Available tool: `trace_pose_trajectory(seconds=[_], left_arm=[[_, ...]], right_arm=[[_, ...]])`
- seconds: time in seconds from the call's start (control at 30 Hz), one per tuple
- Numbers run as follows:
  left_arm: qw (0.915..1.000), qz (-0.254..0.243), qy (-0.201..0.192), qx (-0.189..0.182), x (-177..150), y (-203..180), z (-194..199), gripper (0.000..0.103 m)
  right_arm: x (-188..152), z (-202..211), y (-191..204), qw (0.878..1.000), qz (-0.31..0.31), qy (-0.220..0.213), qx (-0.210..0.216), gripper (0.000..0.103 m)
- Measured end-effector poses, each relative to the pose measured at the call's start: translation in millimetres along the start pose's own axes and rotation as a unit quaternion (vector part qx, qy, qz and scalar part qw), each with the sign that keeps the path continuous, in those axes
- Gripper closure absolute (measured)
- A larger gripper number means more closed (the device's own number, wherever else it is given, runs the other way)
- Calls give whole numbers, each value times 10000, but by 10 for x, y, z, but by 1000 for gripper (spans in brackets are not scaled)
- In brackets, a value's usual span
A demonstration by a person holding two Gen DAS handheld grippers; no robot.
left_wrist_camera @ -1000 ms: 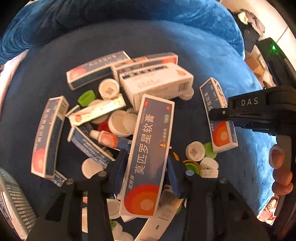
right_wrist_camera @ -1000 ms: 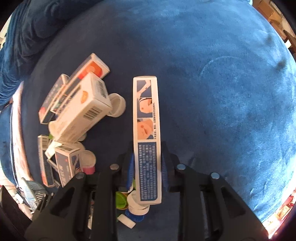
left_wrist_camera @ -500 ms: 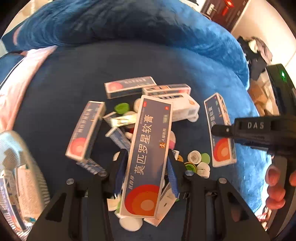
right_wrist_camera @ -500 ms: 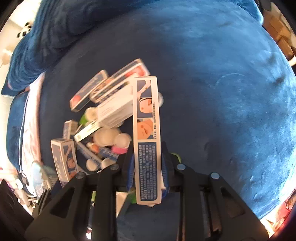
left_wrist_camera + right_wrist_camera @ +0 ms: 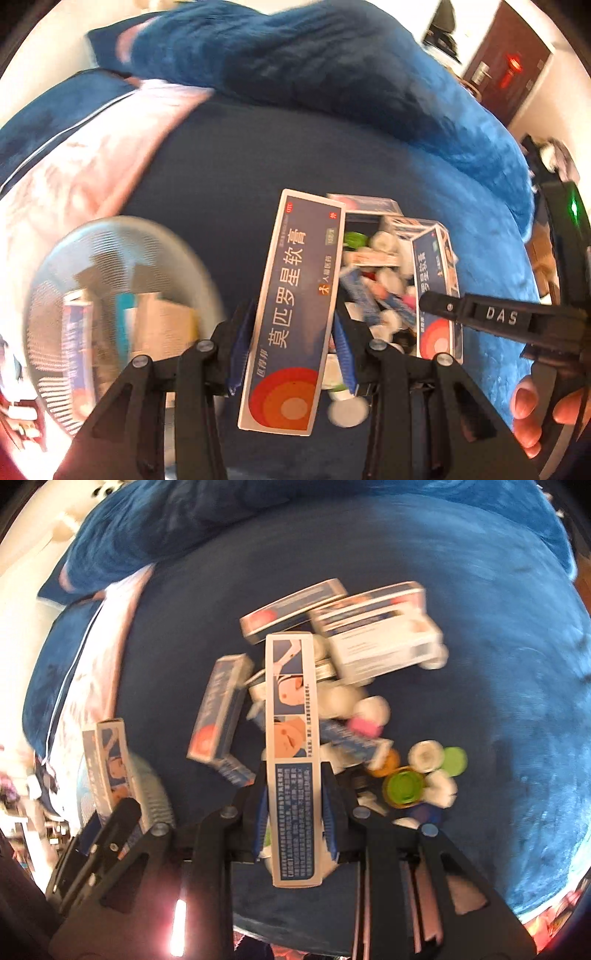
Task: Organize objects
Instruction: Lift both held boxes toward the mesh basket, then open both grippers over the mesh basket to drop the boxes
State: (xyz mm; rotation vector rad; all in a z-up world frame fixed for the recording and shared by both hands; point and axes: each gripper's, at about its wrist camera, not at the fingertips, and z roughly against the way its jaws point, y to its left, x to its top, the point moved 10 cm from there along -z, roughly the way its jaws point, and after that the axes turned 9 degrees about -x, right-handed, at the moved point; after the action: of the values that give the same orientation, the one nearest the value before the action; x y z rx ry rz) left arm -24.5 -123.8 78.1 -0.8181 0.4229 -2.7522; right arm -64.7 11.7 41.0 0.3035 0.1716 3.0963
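Carrying phase: left claw (image 5: 291,354) and right claw (image 5: 295,812) each pinch a box (image 5: 293,306); next, release into the basket (image 5: 74,266).

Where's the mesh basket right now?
In the left wrist view the mesh basket sits at the lower left on the blue bedding, beside the left hand-held gripper and away from the pile, with boxes already inside.

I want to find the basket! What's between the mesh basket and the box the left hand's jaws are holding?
Only bare blue blanket lies between the mesh basket and the ointment box, as the left wrist view shows.
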Motion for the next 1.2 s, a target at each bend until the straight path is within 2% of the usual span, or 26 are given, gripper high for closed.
trace_pose_trajectory(seconds=[0.23,0.37,0.53,0.6,0.63,0.67,0.7,0.73,0.77,0.83,0.9,1.07,1.17,1.2], left_arm=[[9946,778,-342,588,-18,1029,508,61],[9893,1094,-465,845,-105,1453,729,61],[9823,1413,-554,1099,-230,1879,898,61],[9788,1541,-498,1252,-316,2037,895,60],[9768,1625,-454,1322,-364,2101,883,59],[9752,1688,-402,1375,-405,2141,865,48],[9736,1751,-346,1420,-453,2177,851,31],[9728,1778,-331,1448,-492,2201,862,24],[9717,1786,-323,1513,-515,2203,868,19],[9700,1762,-305,1645,-538,2193,883,18],[9691,1742,-266,1729,-545,2189,894,17],[9686,1605,-264,1883,-505,2119,933,15],[9684,1595,-252,1898,-498,2084,943,6],[9685,1593,-261,1896,-498,2070,946,6]], right_arm=[[-203,-20,971,9954,831,-10,477,78],[-402,0,1498,9880,1339,-32,772,78],[-673,-101,1913,9773,1819,132,1075,76],[-754,-155,2019,9730,1869,265,1330,76],[-791,-177,2062,9705,1877,355,1473,75],[-829,-211,2094,9683,1864,475,1592,74],[-849,-216,2107,9672,1848,526,1664,68],[-858,-213,2117,9658,1842,517,1748,56],[-852,-190,2119,9645,1842,461,1835,49],[-849,-147,2109,9621,1841,430,1965,29],[-827,-113,2076,9641,1789,367,1930,21],[-830,-132,1975,9686,1813,385,1660,17],[-821,-146,1920,9699,1788,382,1608,10],[-822,-143,1907,9701,1789,374,1595,10]])
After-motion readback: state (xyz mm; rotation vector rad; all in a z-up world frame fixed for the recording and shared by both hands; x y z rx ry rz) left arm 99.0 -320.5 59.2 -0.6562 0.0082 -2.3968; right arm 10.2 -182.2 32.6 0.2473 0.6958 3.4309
